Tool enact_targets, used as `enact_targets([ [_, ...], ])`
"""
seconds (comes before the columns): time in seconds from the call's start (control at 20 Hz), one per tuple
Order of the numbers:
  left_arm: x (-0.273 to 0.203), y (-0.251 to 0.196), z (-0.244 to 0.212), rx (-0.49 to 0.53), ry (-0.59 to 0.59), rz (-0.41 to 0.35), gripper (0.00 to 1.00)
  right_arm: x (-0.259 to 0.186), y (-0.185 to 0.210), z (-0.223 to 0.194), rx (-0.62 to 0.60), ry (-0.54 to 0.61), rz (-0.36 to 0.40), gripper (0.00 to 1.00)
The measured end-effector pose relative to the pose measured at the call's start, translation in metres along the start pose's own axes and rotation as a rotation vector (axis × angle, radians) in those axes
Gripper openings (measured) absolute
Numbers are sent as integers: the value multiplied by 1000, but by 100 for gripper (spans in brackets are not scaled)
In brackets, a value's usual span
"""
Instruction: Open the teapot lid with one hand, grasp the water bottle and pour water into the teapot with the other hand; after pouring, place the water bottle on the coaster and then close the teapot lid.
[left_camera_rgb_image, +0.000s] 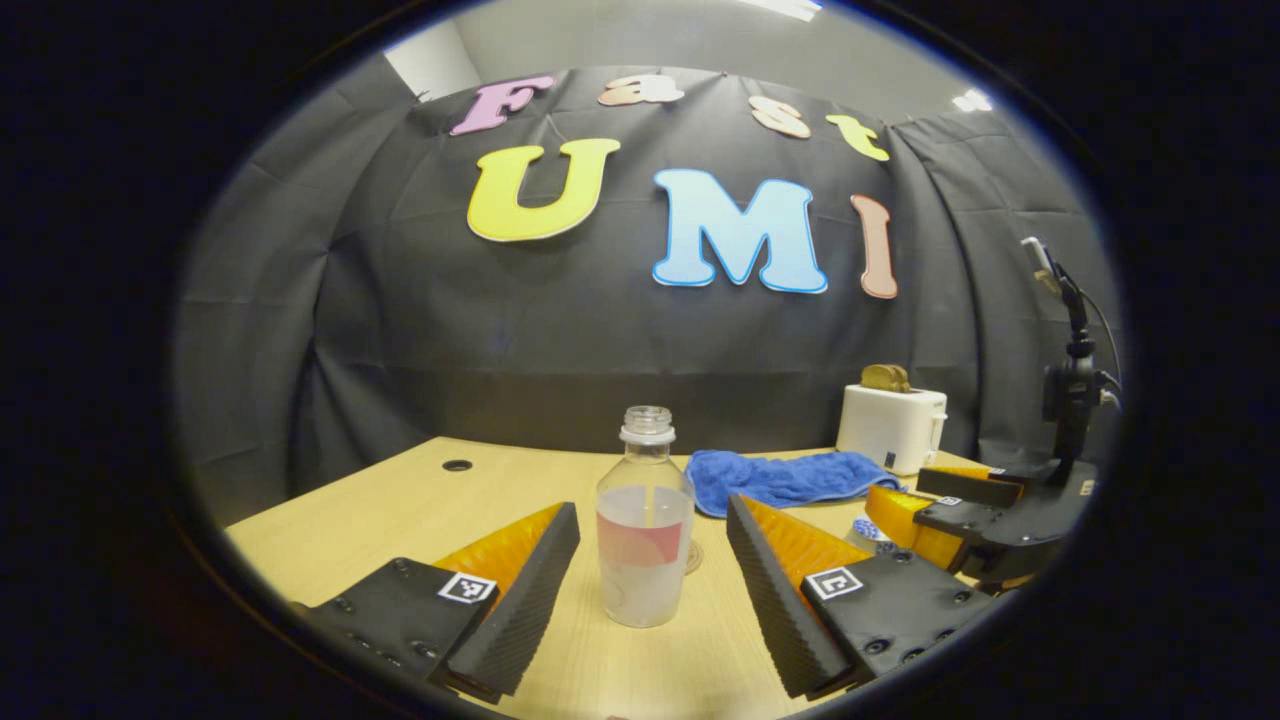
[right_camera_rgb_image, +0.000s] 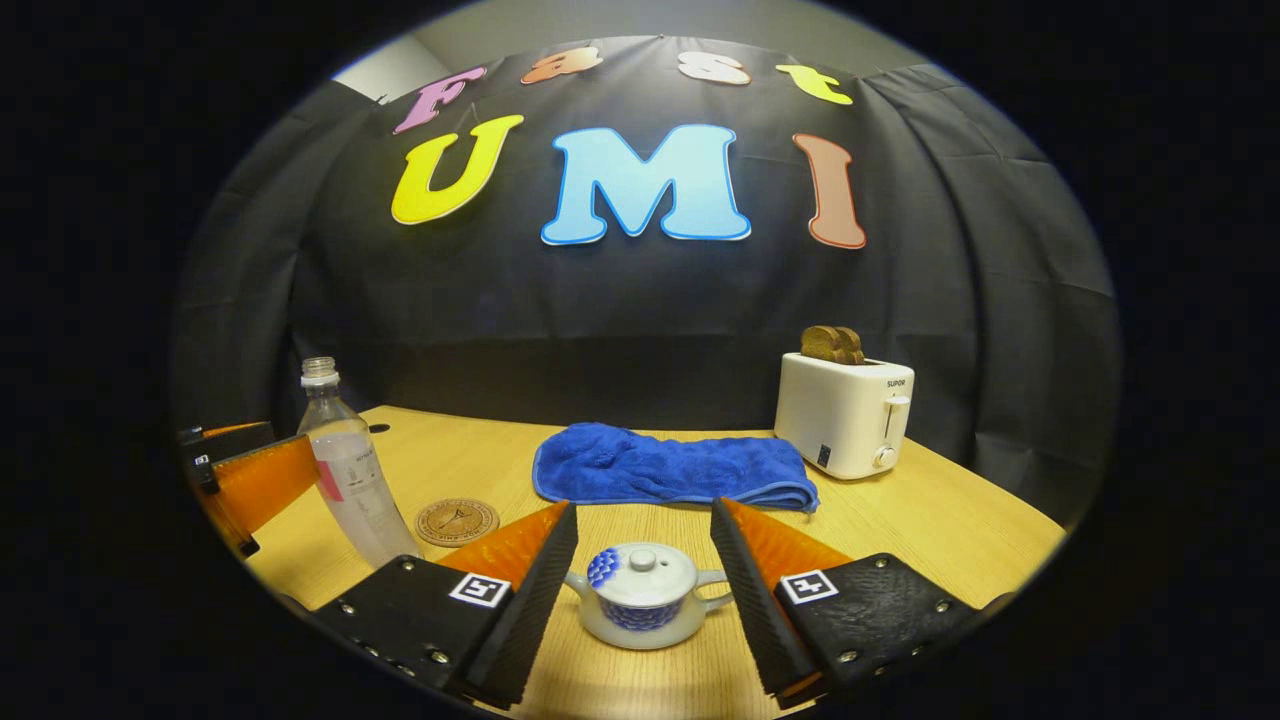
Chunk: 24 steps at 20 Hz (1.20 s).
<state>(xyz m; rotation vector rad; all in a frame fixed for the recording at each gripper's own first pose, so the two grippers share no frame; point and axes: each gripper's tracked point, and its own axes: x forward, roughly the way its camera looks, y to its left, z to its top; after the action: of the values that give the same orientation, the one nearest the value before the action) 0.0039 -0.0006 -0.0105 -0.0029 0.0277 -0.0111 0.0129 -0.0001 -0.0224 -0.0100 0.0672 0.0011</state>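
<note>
A clear water bottle (left_camera_rgb_image: 645, 530), uncapped and partly filled, stands upright on the wooden table (left_camera_rgb_image: 420, 500) between the fingers of my open left gripper (left_camera_rgb_image: 650, 555), which do not touch it. The small white teapot (right_camera_rgb_image: 640, 595) with blue pattern sits with its lid (right_camera_rgb_image: 642, 572) on, between the fingers of my open right gripper (right_camera_rgb_image: 640, 555), also untouched. In the right gripper view the bottle (right_camera_rgb_image: 345, 470) stands at the left with the left gripper (right_camera_rgb_image: 240, 480) beside it, and a round brown coaster (right_camera_rgb_image: 457, 521) lies just right of the bottle. The right gripper (left_camera_rgb_image: 960, 510) appears at the right of the left gripper view.
A folded blue towel (right_camera_rgb_image: 670, 467) lies mid-table behind the teapot. A white toaster (right_camera_rgb_image: 845, 412) holding bread stands at the back right. A black camera stand (left_camera_rgb_image: 1070, 380) rises at the right edge. The table has a small cable hole (left_camera_rgb_image: 457, 465) at the far left.
</note>
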Motion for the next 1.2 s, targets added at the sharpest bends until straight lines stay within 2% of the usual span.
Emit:
enact_targets([
  [0.15, 1, 1, -2, 2, 5, -1, 100, 4, 0, -6, 6, 25, 4, 82],
  [0.2, 1, 1, -4, 1, 7, -1, 100, 5, -1, -8, 3, 31, 2, 77],
  [0.25, 2, 1, -3, 0, 8, -2, 100, 5, 0, -8, 3, 35, 6, 66],
  [0.4, 3, 1, -7, -2, 14, -4, 100, 9, -1, -13, -9, 52, 5, 65],
  [0.45, 4, 1, -7, -2, 16, -6, 100, 10, 2, -15, -7, 58, 14, 54],
  [0.5, 3, -1, -9, -2, 19, -9, 100, 9, 2, -17, -5, 63, 18, 50],
  [0.6, 4, 0, -9, -2, 19, -10, 100, 11, 0, -17, -8, 63, 11, 50],
  [0.65, 5, 0, -8, -3, 20, -10, 100, 11, -1, -17, 4, 68, 12, 27],
  [0.7, 5, 1, -9, -6, 20, -10, 100, 10, -2, -17, 5, 68, 14, 23],
  [1.1, 8, 2, -15, -13, 34, -6, 100, 6, 2, -16, -34, 69, 31, 23],
  [1.15, 9, 2, -15, -13, 36, -6, 100, -8, -9, -6, -12, 50, 13, 23],
  [1.2, 8, 2, -17, -14, 38, -5, 100, 7, -8, -15, 1, 65, 14, 13],
])
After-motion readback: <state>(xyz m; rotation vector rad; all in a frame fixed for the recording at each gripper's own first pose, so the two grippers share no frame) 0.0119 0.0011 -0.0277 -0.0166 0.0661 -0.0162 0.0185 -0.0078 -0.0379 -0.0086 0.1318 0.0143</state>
